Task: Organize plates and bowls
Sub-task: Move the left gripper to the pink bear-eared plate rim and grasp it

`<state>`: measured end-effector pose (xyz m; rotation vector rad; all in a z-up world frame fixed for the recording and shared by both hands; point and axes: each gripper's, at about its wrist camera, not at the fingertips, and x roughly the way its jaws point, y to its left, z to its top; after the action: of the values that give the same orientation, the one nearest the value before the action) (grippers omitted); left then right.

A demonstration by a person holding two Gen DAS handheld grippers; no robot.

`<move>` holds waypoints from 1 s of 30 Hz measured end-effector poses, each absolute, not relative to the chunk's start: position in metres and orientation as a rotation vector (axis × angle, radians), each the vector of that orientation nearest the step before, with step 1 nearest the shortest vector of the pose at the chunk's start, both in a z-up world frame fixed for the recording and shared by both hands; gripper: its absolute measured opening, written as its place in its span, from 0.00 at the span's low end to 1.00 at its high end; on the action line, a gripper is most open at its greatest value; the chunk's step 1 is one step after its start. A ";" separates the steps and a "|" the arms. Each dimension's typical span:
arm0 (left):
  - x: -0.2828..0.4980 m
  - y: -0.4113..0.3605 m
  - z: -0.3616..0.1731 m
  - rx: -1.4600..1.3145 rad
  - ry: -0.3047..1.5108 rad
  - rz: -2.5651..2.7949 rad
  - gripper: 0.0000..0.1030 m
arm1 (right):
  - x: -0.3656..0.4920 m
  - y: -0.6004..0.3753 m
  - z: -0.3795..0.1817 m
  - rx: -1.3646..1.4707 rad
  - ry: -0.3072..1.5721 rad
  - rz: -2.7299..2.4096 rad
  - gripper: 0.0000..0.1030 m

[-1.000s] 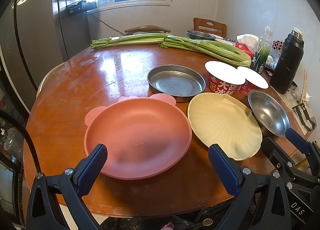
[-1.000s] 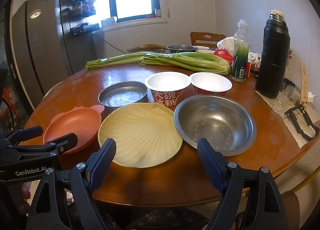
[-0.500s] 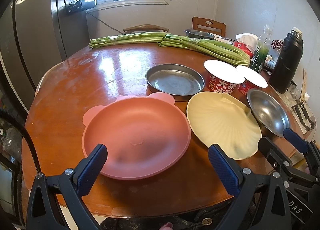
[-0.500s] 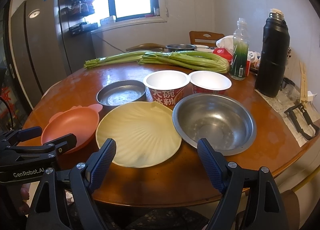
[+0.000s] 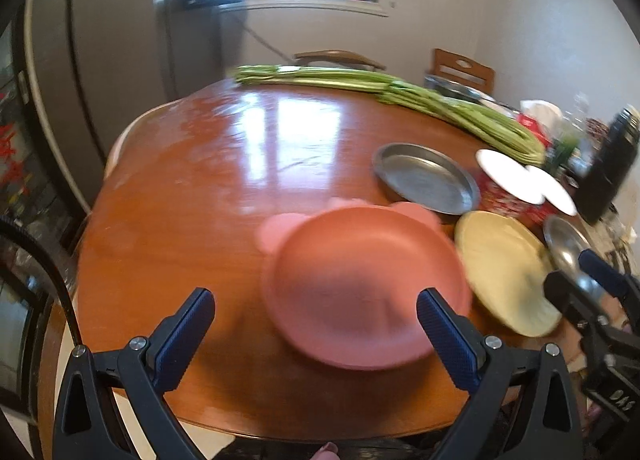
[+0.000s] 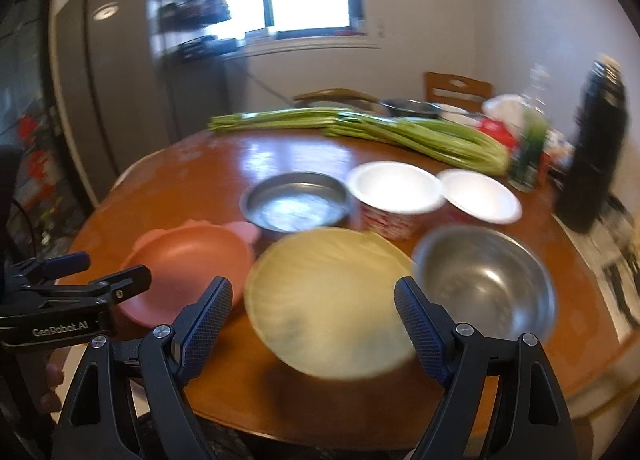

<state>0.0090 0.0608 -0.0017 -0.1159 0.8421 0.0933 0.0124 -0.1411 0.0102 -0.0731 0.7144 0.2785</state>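
Observation:
A pink plate with ears (image 5: pixel 360 284) (image 6: pixel 188 264) lies near the table's front edge. To its right is a pale yellow ribbed plate (image 5: pixel 504 268) (image 6: pixel 332 296), then a steel bowl (image 6: pixel 484 280) (image 5: pixel 568 248). Behind them sit a shallow steel pan (image 5: pixel 426 177) (image 6: pixel 296 199) and two white-lidded red paper bowls (image 6: pixel 394 187) (image 6: pixel 480 195). My left gripper (image 5: pixel 316 324) hovers open over the table's front edge, with the pink plate's near rim between its fingers' line. My right gripper (image 6: pixel 312 320) is open in front of the yellow plate. Both views are blurred.
The round wooden table (image 5: pixel 224 163) carries long green stalks (image 5: pixel 400 93) (image 6: pixel 400 127) at the back, a black thermos (image 6: pixel 592 147), a green bottle (image 6: pixel 528 143) and a steel dish by a wooden chair (image 6: pixel 458 89). A grey fridge (image 5: pixel 80 71) stands to the left.
Both cameras have swung to the left, so the dishes sit further right in each view and look blurred. The dishes themselves have not moved. Both grippers stay open.

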 end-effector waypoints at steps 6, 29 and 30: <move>0.018 0.098 -0.017 -0.179 0.897 0.130 0.99 | 0.049 -0.103 0.003 -0.112 0.809 0.421 0.82; 0.062 0.076 -0.041 -0.137 0.975 0.005 0.82 | 0.104 -0.057 -0.047 -0.266 0.966 0.485 0.40; 0.064 0.075 -0.041 -0.136 0.980 0.004 0.81 | 0.104 -0.056 -0.048 -0.275 0.964 0.483 0.38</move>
<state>0.0636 0.0751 -0.0413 -0.1362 0.9800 0.0038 0.1041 -0.0564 -0.0482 -0.2754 0.9636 0.4829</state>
